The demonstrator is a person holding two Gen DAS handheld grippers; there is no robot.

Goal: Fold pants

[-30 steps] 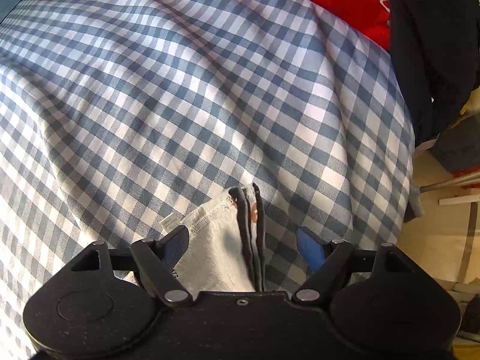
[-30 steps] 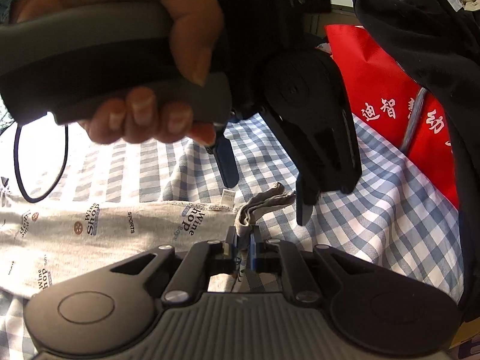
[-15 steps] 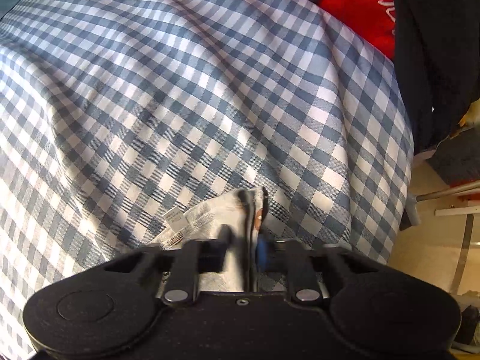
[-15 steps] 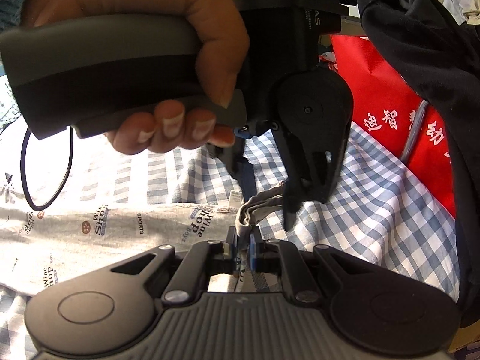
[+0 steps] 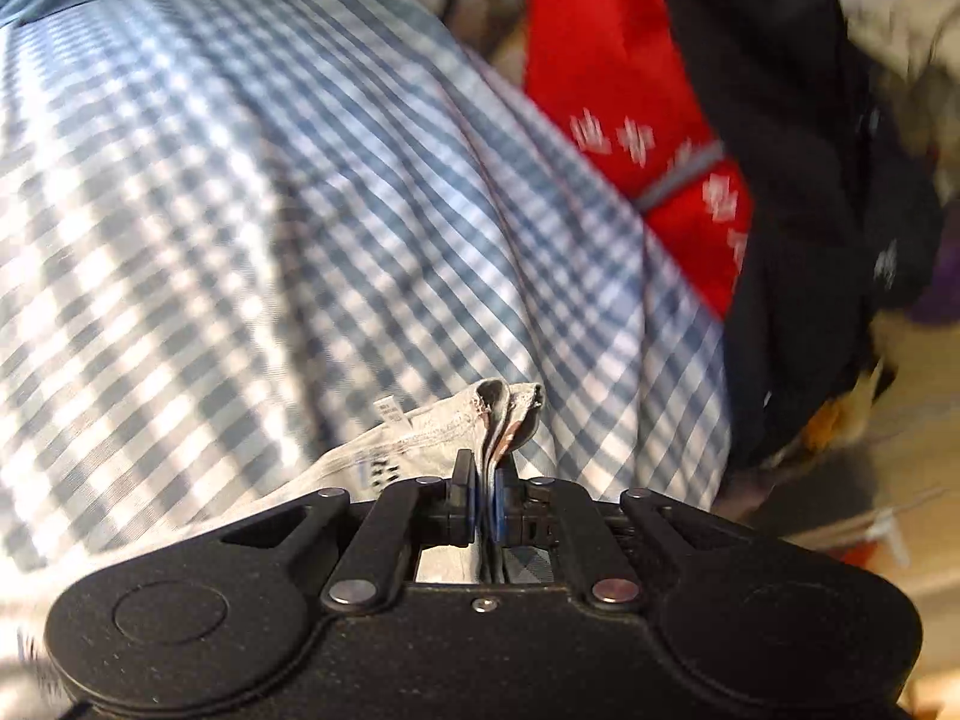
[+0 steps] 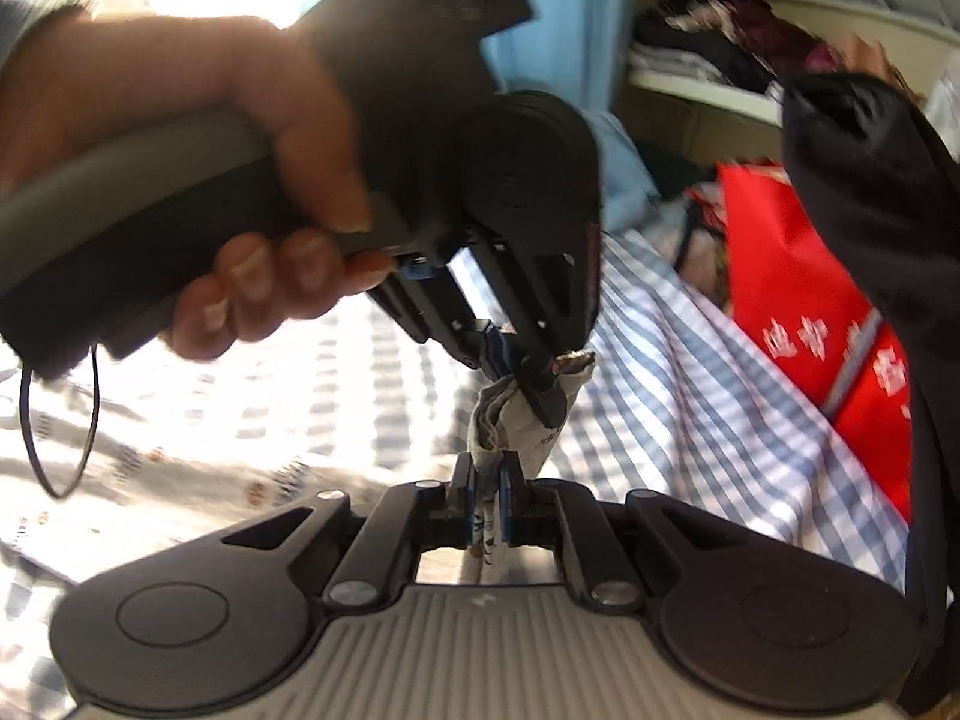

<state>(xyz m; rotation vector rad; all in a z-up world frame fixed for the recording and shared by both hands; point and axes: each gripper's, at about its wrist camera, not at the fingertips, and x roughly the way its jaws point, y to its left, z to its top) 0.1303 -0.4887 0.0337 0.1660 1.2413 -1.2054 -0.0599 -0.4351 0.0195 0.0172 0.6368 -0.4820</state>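
Light grey printed cotton pants [image 5: 420,438]: left gripper [image 5: 486,498] and right gripper [image 6: 487,495] both pinch one bunched corner, ready to lift for folding.

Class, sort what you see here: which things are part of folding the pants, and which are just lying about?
Part of the job:
- pants, pale printed fabric
- left gripper, shut on the pants' edge
- right gripper, shut on the pants too

Lying about:
- checked sheet
- red bag
- black garment
- shelf of clothes
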